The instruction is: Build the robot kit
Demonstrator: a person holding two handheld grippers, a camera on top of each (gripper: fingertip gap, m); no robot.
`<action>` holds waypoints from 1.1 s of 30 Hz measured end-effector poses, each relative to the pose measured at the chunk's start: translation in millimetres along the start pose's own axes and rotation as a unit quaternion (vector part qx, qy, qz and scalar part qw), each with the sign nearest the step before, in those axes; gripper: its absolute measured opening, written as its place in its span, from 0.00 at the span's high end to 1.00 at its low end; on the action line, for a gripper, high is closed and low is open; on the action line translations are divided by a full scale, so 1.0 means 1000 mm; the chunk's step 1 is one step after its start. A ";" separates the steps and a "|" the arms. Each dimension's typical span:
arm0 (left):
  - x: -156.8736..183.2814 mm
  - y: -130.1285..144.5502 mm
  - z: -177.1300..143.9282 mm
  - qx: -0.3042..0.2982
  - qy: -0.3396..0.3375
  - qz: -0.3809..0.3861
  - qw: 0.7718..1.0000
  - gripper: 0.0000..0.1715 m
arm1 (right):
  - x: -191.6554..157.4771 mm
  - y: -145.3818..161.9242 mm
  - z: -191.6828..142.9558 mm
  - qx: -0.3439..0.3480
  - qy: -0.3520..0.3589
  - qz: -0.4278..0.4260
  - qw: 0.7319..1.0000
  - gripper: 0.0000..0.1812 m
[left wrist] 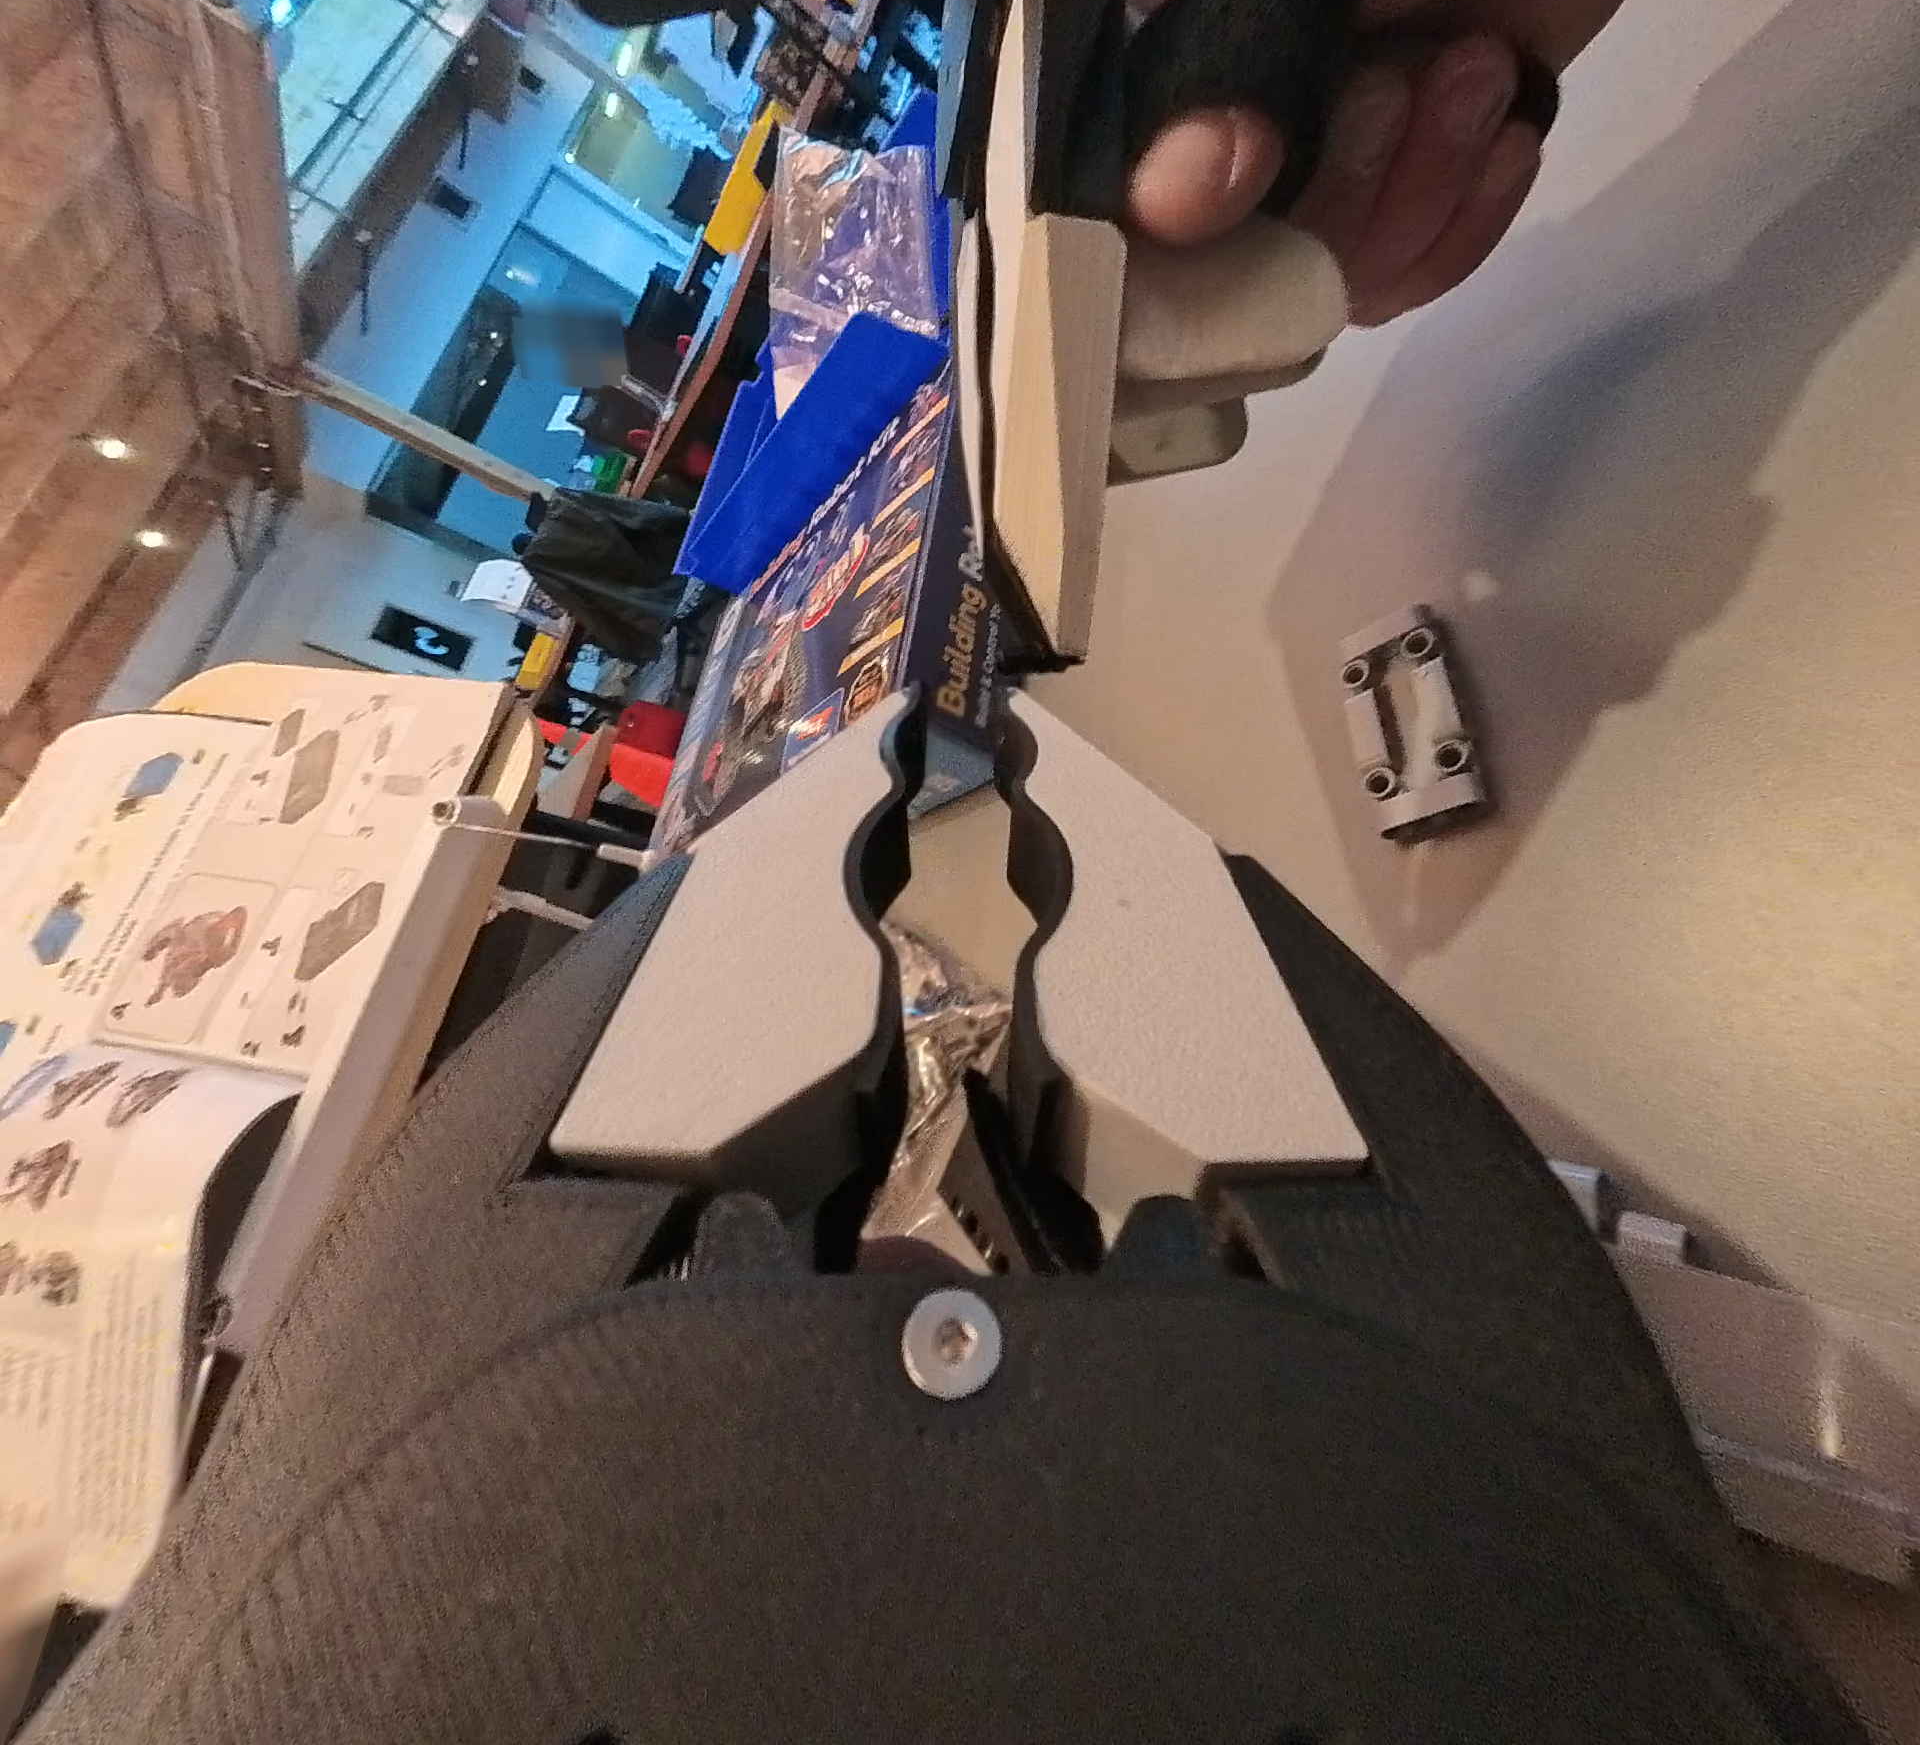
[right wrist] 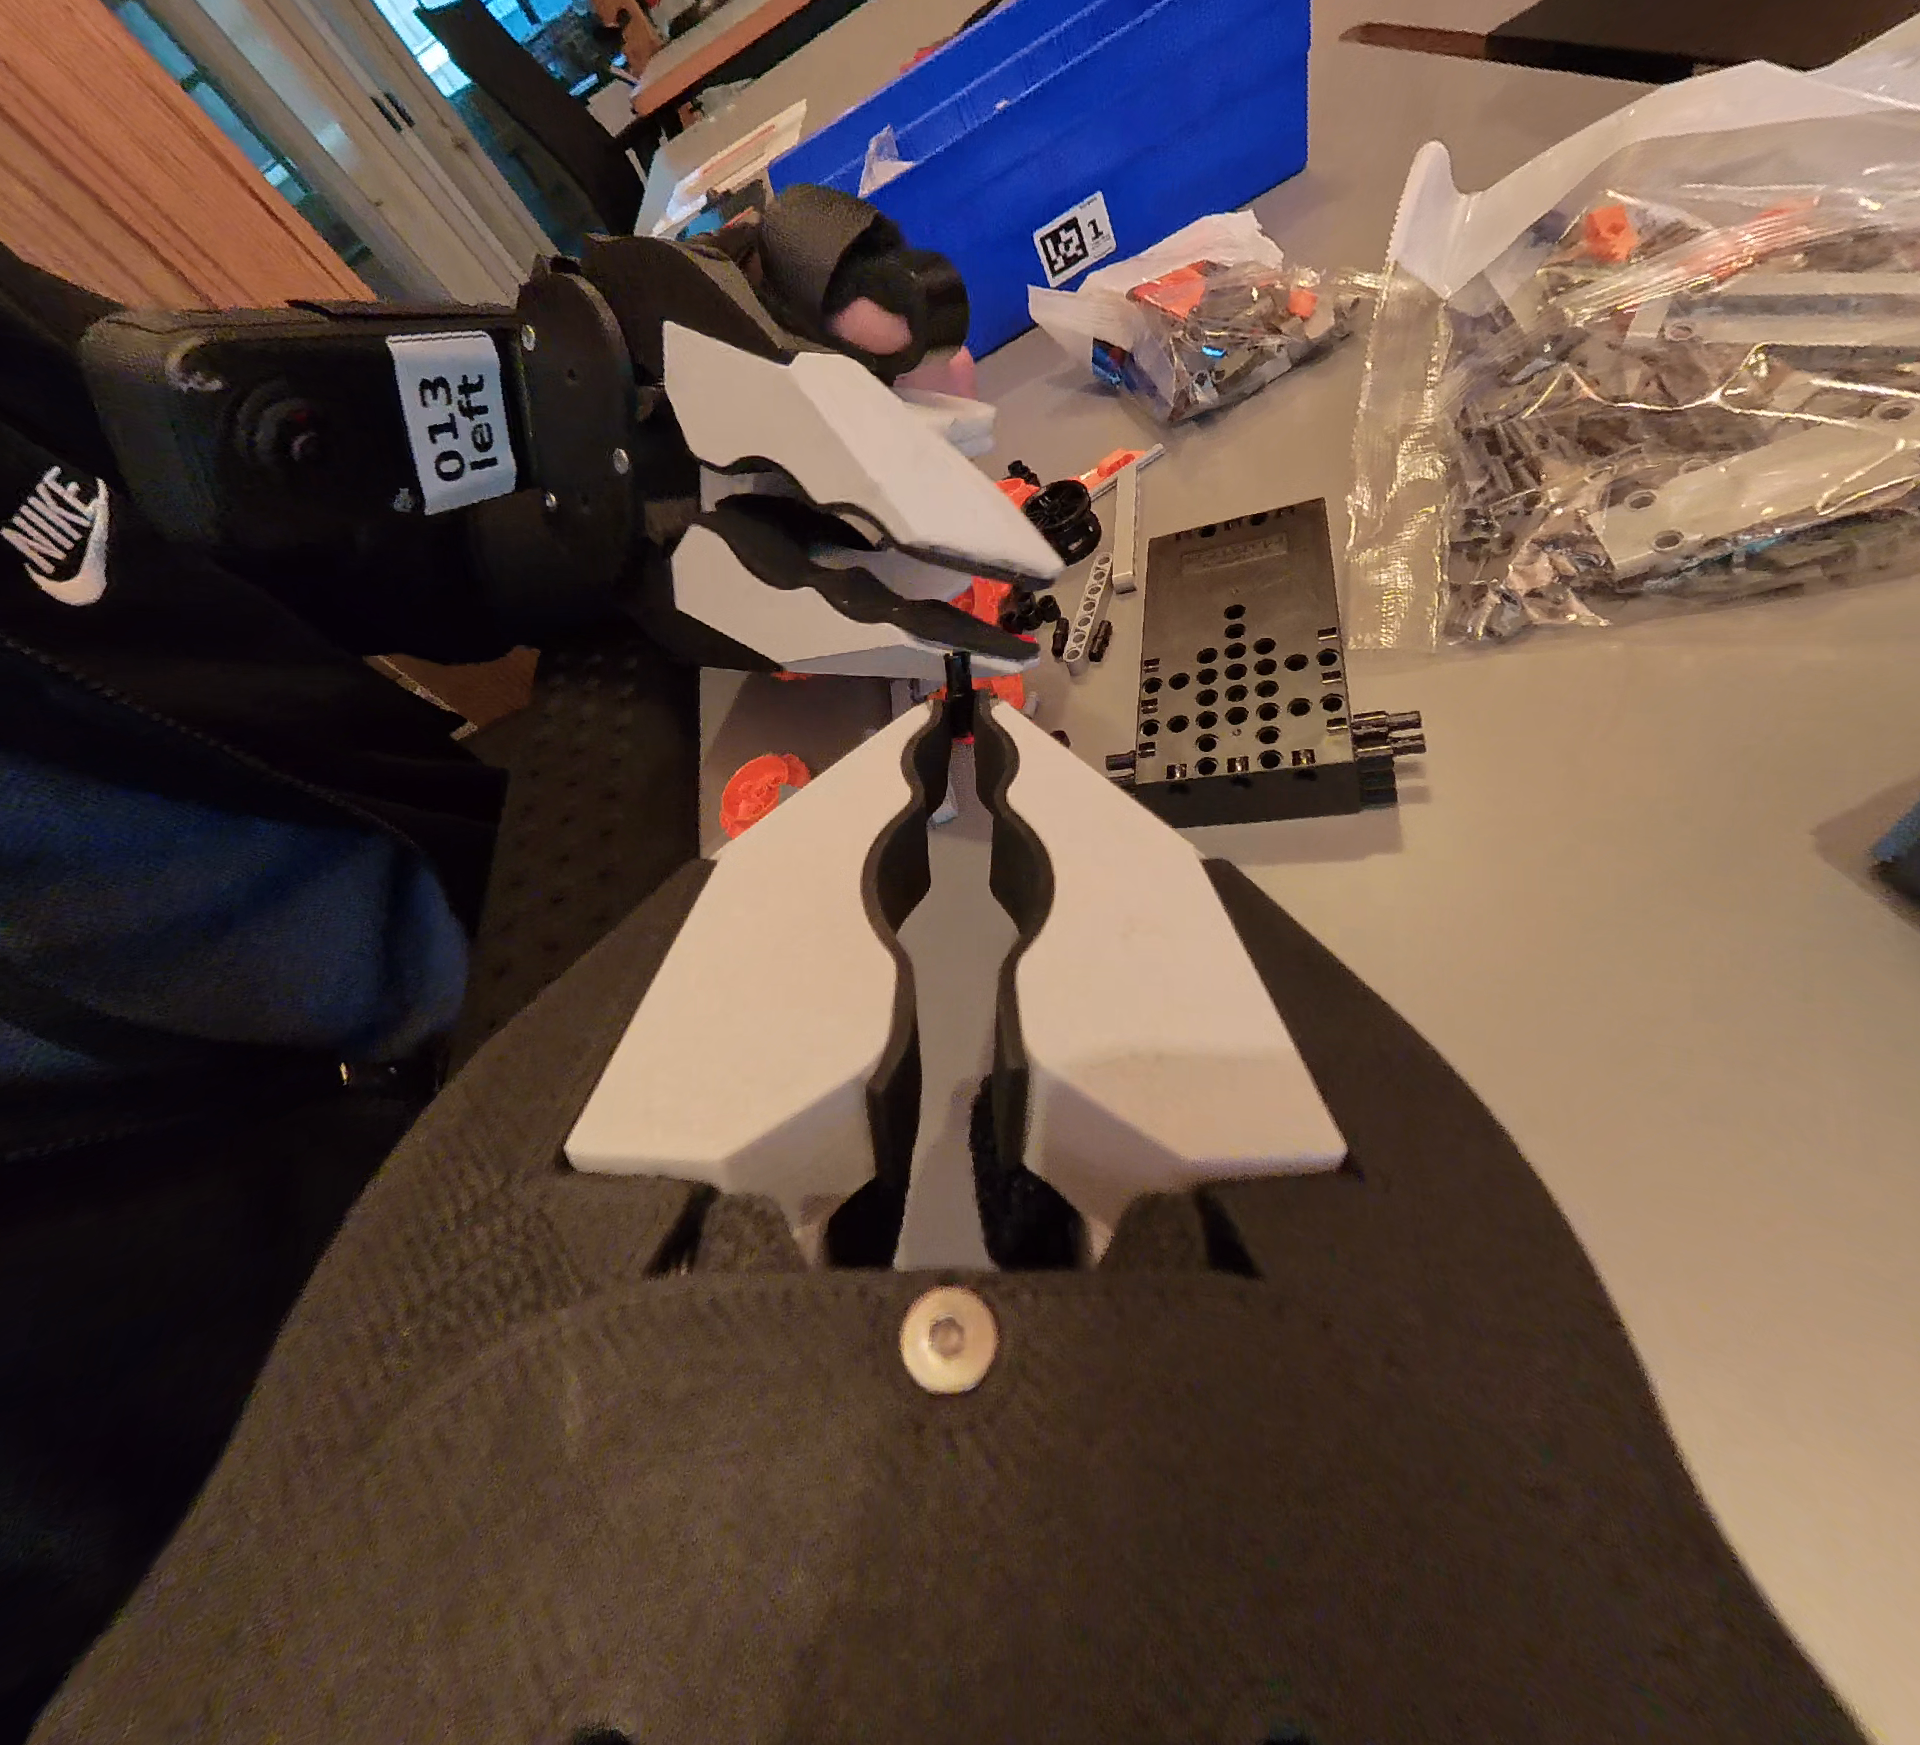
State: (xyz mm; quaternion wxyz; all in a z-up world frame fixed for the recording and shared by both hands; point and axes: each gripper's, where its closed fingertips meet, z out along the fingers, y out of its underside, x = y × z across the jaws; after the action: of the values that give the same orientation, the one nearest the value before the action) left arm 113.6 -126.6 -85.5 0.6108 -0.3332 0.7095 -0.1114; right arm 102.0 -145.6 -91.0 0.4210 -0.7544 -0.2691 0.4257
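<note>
While my right claw (right wrist: 961,721) pinches a small black pin (right wrist: 957,682) at its very tip, the pin stands along the claw's own line, its free end pointing to 12 o'clock in the right wrist view. My left claw (right wrist: 1023,609) comes in from 9 o'clock, and its tips sit just above that free end, very near it; I cannot tell whether they touch. So the left claw lies crosswise to the pin's long axis.

From the left wrist view, my left claw (left wrist: 961,731) is parted only a narrow slit, with nothing visible between its tips. The right claw (left wrist: 1039,641) hangs down from 12 o'clock, clenched, its tip just beyond mine.

On the grey table (right wrist: 1558,968), a black plate with holes (right wrist: 1236,656) lies at 2 o'clock from the pin, near it. An orange gear (right wrist: 764,786) lies at 8 o'clock. A blue bin (right wrist: 1091,85) and bags of parts (right wrist: 1662,407) sit well beyond.
</note>
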 end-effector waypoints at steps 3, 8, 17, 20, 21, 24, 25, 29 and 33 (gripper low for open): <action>0.005 -0.002 -0.001 0.007 0.019 0.010 1.000 0.92 | 0.000 0.004 0.001 -0.013 0.000 0.003 1.000 0.99; 0.017 -0.004 -0.003 0.016 0.037 0.041 0.998 0.99 | -0.002 0.007 0.002 -0.023 -0.005 0.007 1.000 0.99; 0.018 0.000 -0.002 0.004 0.033 0.060 0.998 1.00 | 0.002 0.009 0.002 -0.025 0.001 0.014 1.000 0.99; 0.019 0.003 -0.001 -0.002 0.034 0.063 0.997 1.00 | 0.004 0.004 -0.002 -0.010 0.002 0.020 1.000 0.99; 0.019 0.003 -0.001 -0.001 0.035 0.059 0.998 1.00 | 0.004 0.003 -0.003 -0.007 0.001 0.023 1.000 0.99; 0.025 0.002 0.001 -0.001 0.041 0.063 0.997 1.00 | 0.003 0.000 -0.004 0.002 -0.002 0.023 1.000 1.00; 0.025 -0.001 0.001 0.004 0.041 0.052 0.998 1.00 | 0.004 0.003 -0.003 -0.003 0.000 0.020 1.000 1.00; 0.024 0.004 0.002 -0.004 0.051 0.027 0.998 1.00 | 0.013 0.007 -0.009 -0.016 0.021 0.015 1.000 1.00; 0.030 0.024 0.006 -0.040 0.086 -0.002 0.996 1.00 | 0.031 0.014 -0.029 -0.031 0.055 0.017 0.998 0.98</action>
State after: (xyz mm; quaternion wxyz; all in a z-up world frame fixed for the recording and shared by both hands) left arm 110.1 -125.7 -124.4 0.5338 -0.3480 0.7625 -0.1120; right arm 143.2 -140.2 -107.9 0.4039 -0.7942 -0.2455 0.3819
